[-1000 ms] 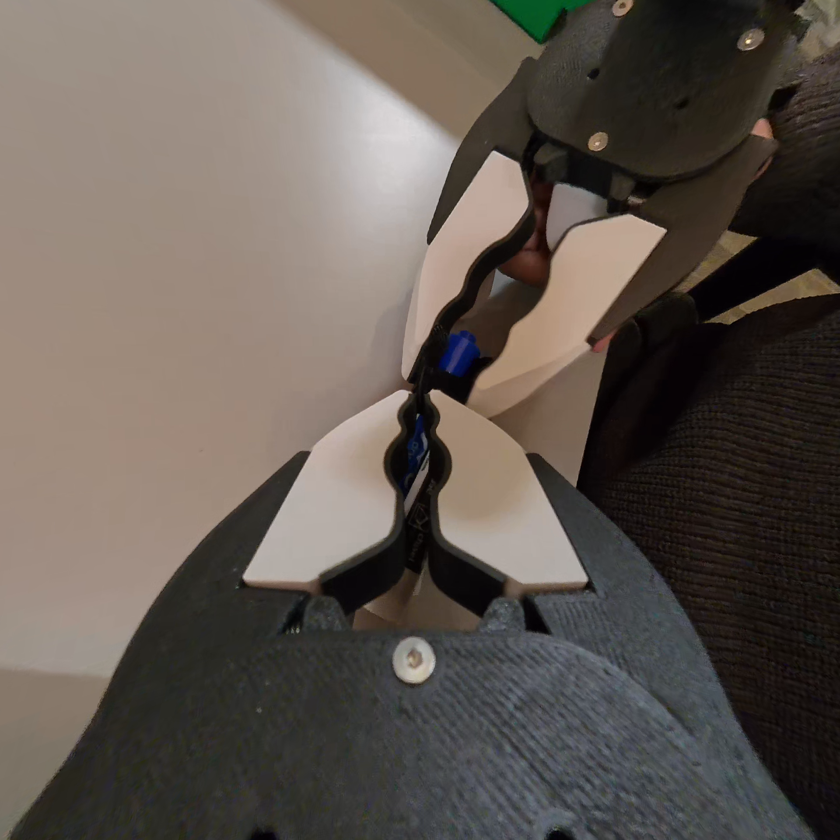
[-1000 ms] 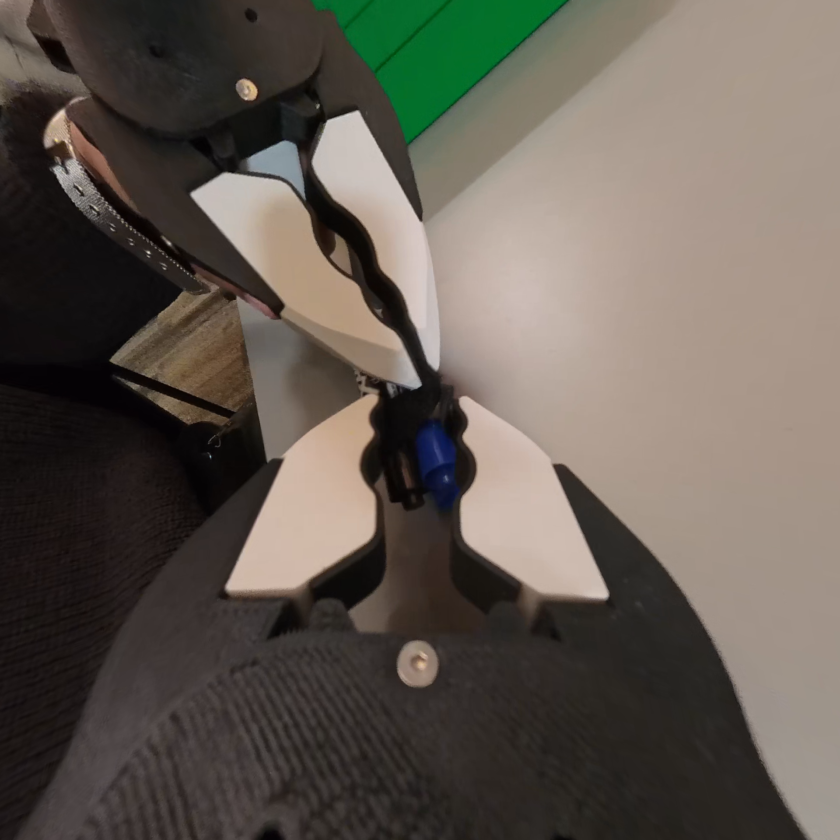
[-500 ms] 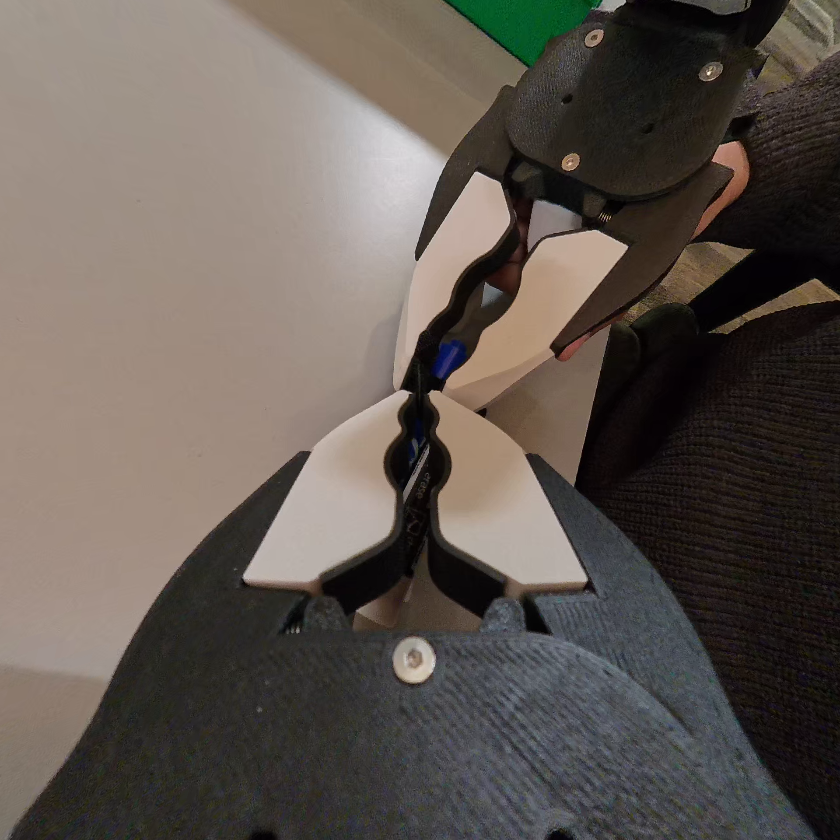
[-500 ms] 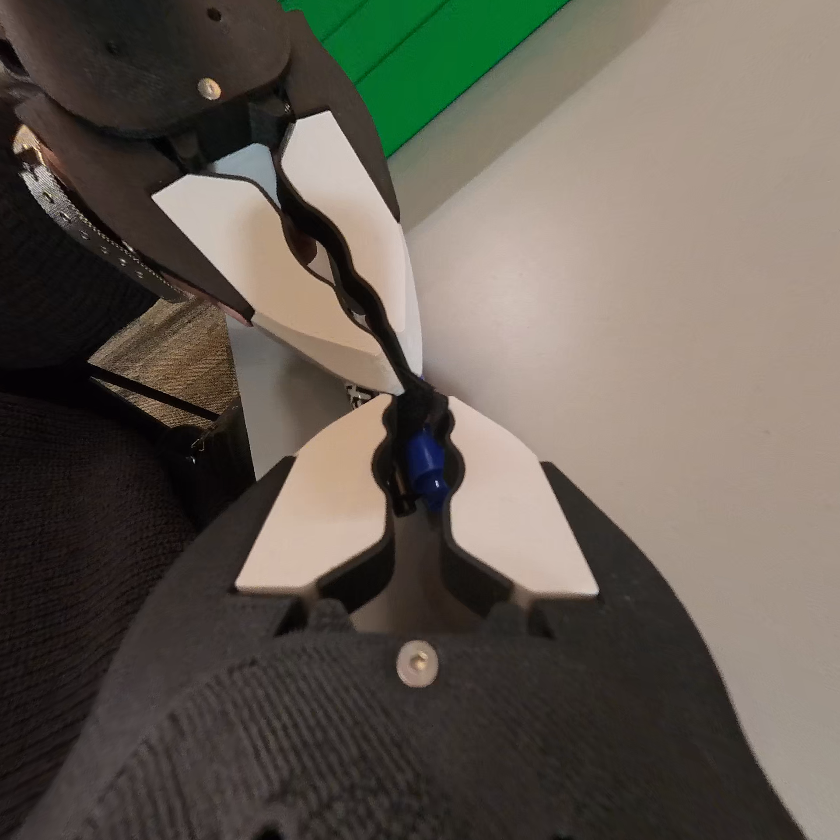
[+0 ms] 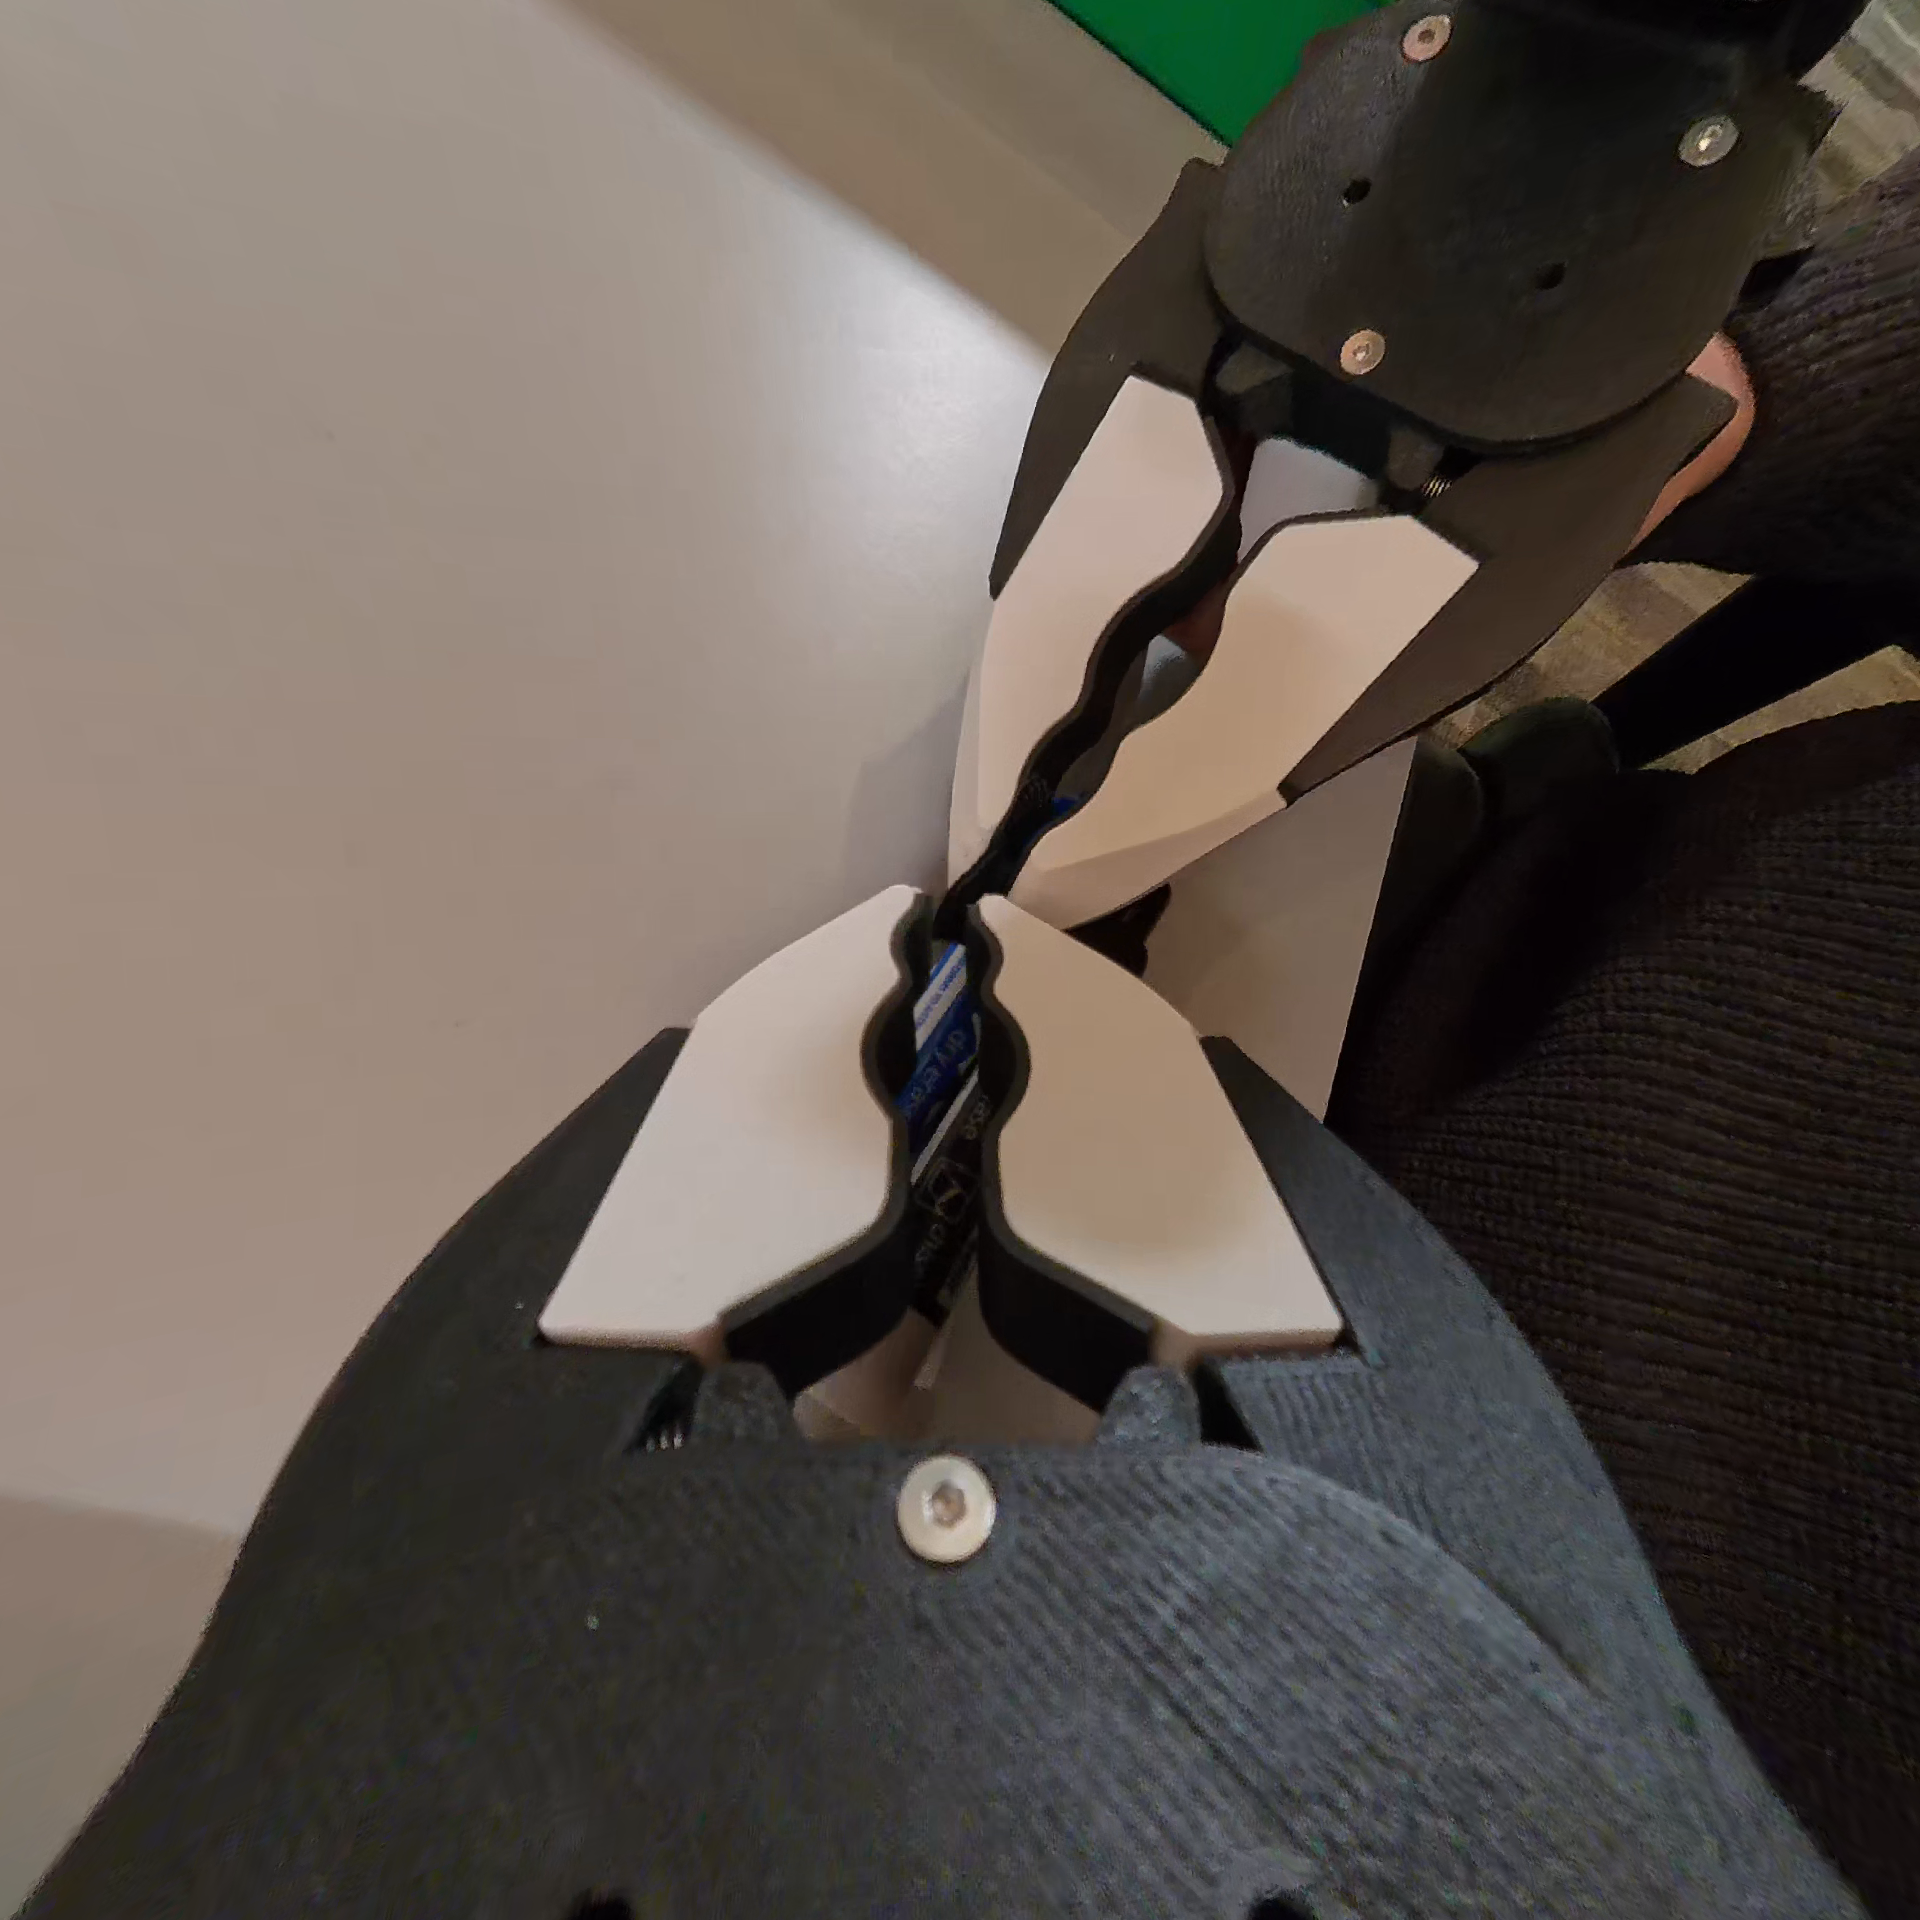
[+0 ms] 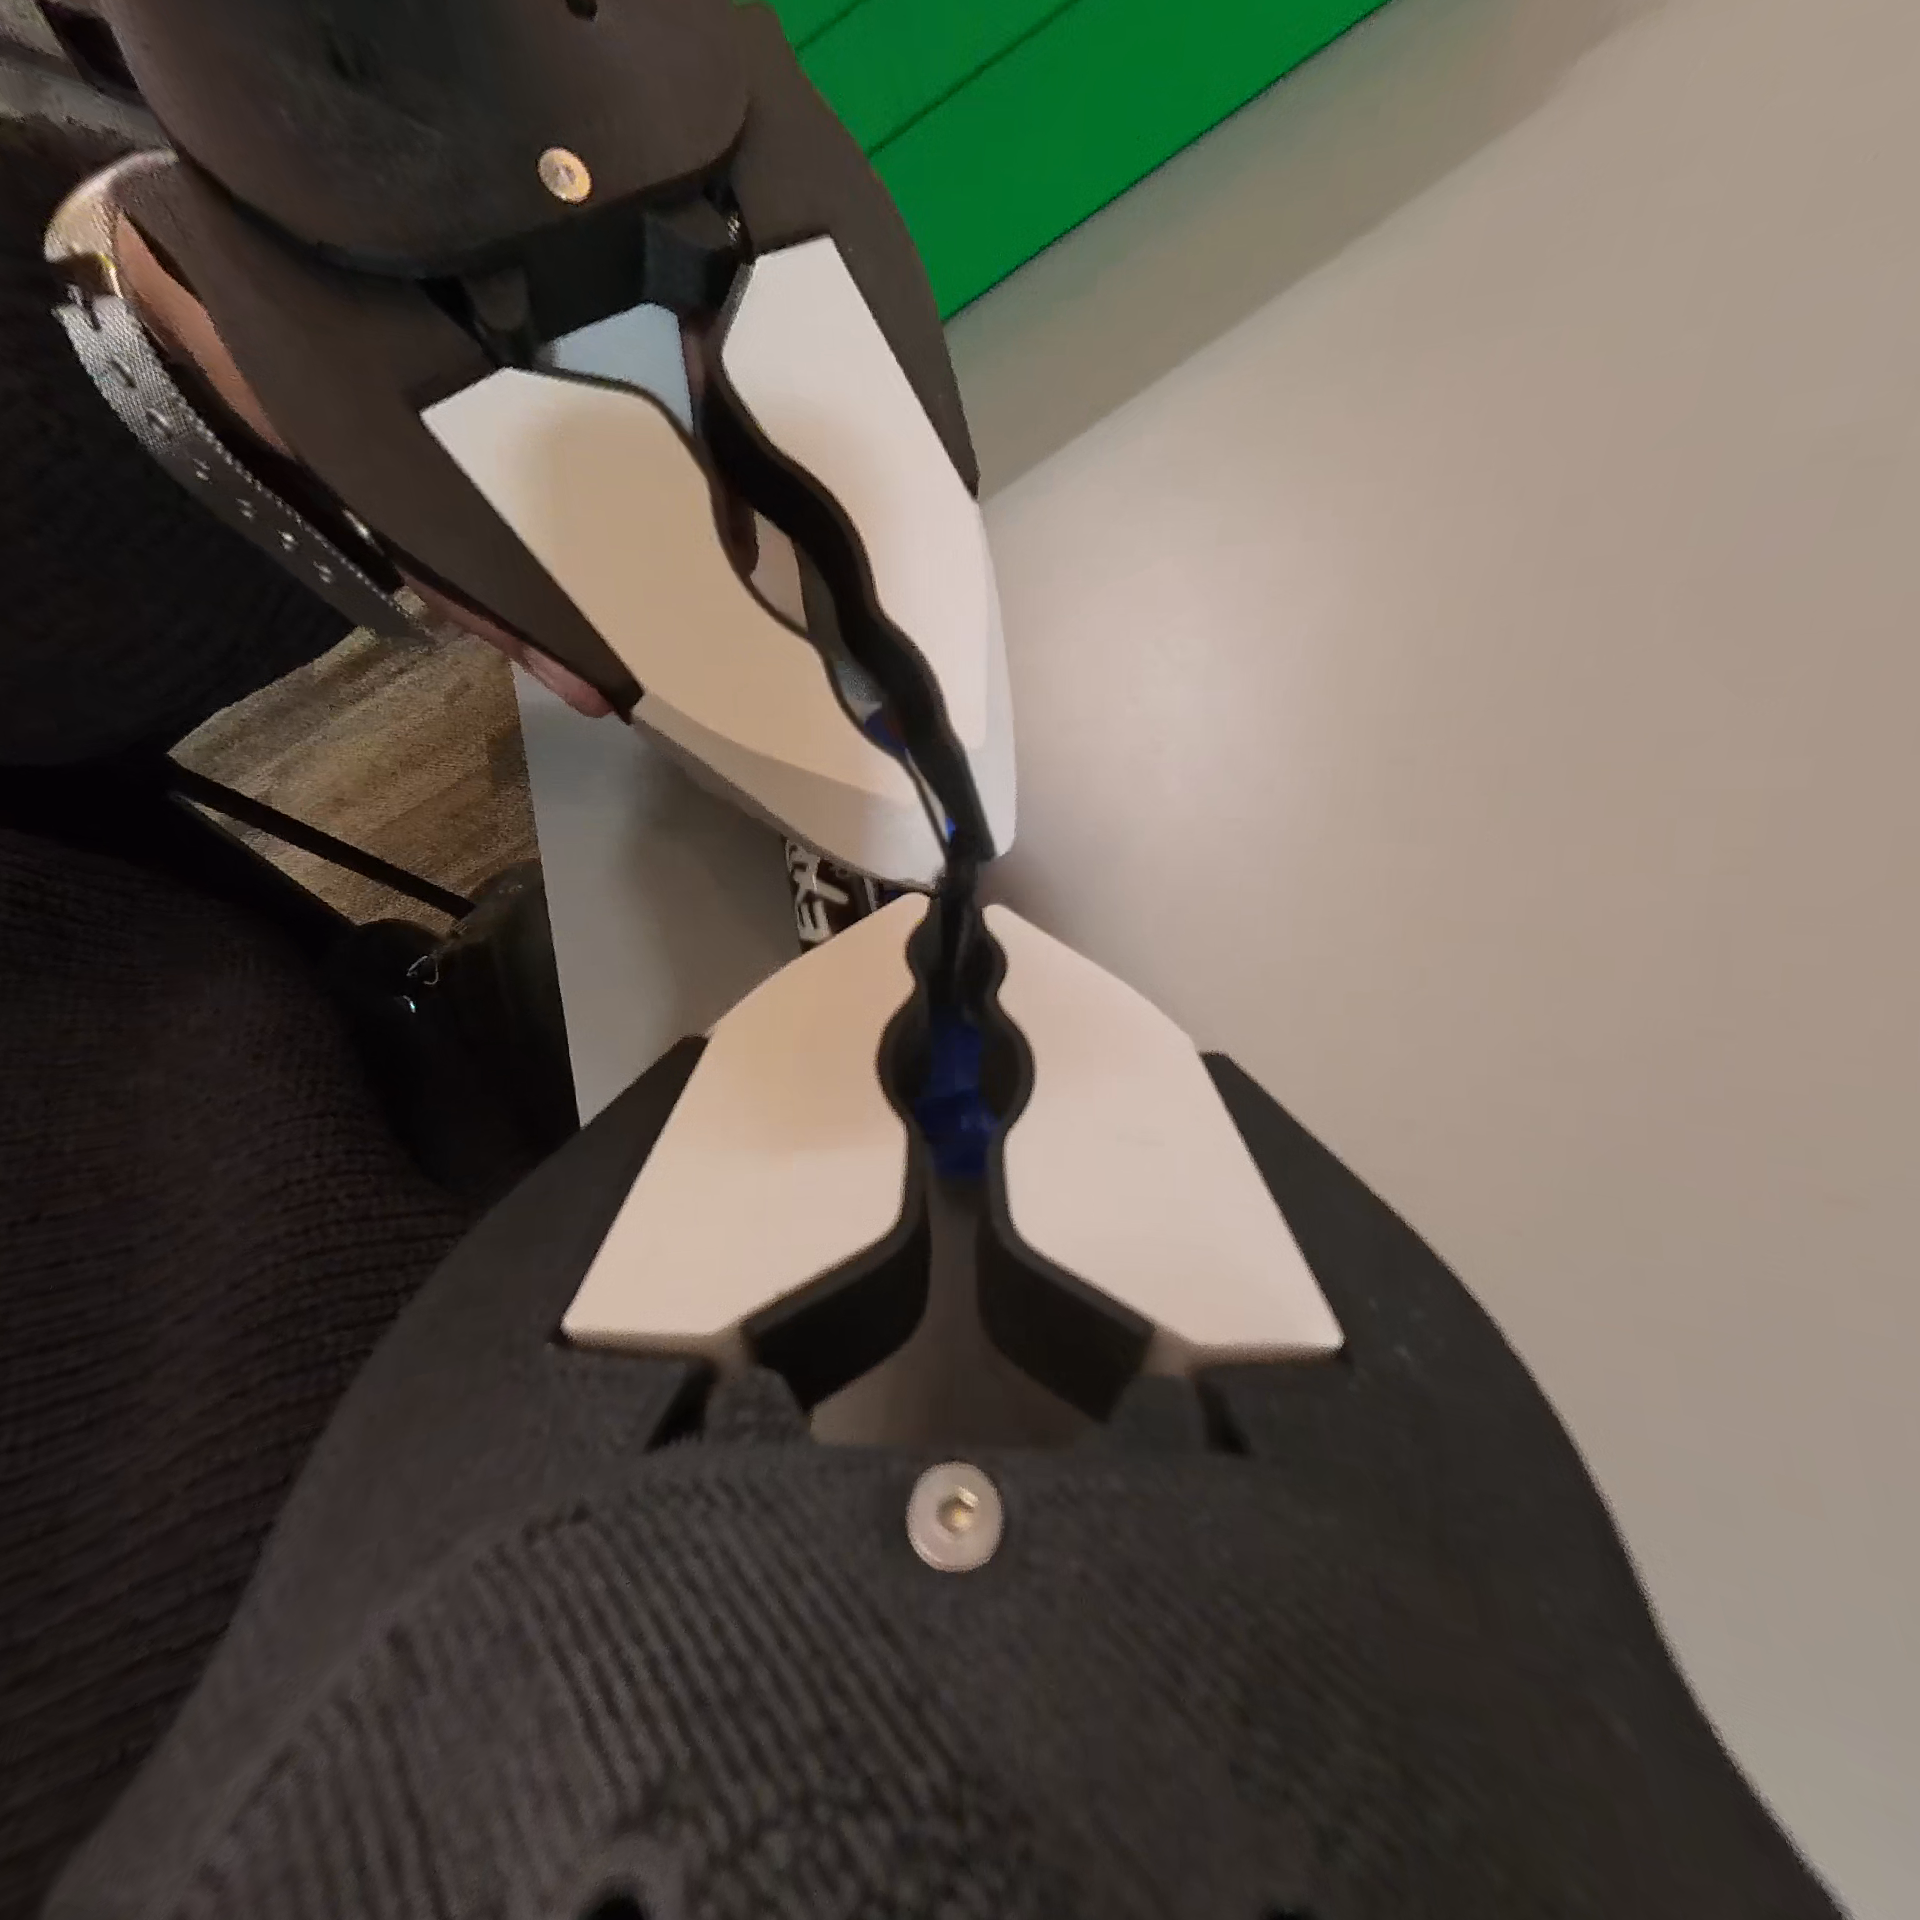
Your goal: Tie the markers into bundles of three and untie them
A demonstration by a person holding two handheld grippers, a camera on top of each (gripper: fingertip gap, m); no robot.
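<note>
Between the white pads of the left gripper (image 5: 948, 920), close under its camera, a marker barrel (image 5: 940, 1081) with a blue and white printed label is clamped, the wavy black edges of the jaws pressed against it on both sides. The barrel runs forward out of the fingertips. Just past them, tip to tip, the right gripper (image 5: 1013, 831) points back the other way, and a sliver of blue shows in the narrow slit between its pads.

From the right wrist view, the right gripper (image 6: 956, 925) has its jaws drawn together on a blue marker cap (image 6: 954, 1091), which sits in the rounded hollow between the pads. A dark stretch of the marker leads forward from the cap, out through the fingertips, and into the closed left gripper (image 6: 961, 831) facing it. A black strip with white lettering (image 6: 821, 894) shows just below where the two tools meet; I cannot tell what it belongs to.

Beneath both tools lies a white table (image 5: 416, 623), its near edge close by. Beside it are a dark knitted sleeve (image 5: 1662, 1247) and, on the other hand, a grey watch strap (image 6: 208, 457). Farthest off stands a green panel (image 6: 1039, 125).
</note>
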